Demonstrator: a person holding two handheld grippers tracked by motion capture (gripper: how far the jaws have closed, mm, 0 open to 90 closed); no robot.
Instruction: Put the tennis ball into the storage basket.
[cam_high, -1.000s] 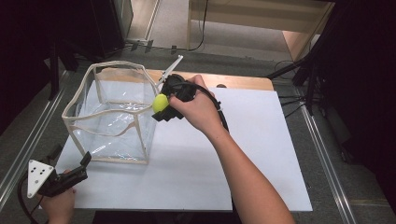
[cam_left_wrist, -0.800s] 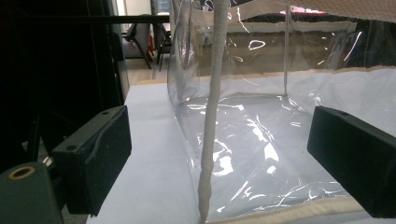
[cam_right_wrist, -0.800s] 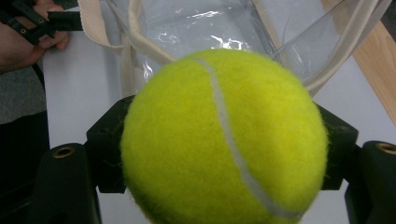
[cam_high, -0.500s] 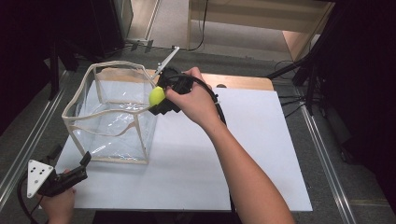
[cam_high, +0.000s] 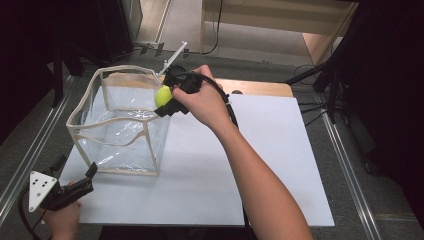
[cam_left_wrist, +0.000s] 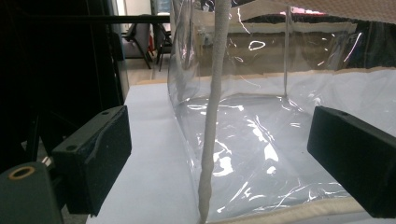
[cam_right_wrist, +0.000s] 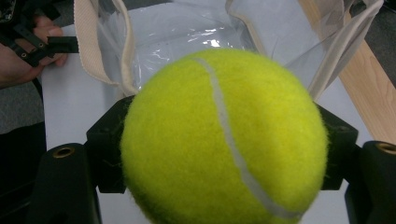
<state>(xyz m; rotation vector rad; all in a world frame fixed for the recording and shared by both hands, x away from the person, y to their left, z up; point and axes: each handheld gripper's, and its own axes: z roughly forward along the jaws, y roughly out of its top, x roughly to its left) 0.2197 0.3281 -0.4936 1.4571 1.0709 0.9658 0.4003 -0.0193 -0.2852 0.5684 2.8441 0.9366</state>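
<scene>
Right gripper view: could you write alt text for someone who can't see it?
A yellow tennis ball is clamped between the right gripper's two black jaws, close to the camera. Behind it stands a clear plastic bag with cream edging on a white table.

Ball carried up to the bag

The right gripper (cam_high: 167, 102) with the ball (cam_high: 163, 96) moved up and left, from the bag's (cam_high: 120, 127) side to above its rim.
</scene>
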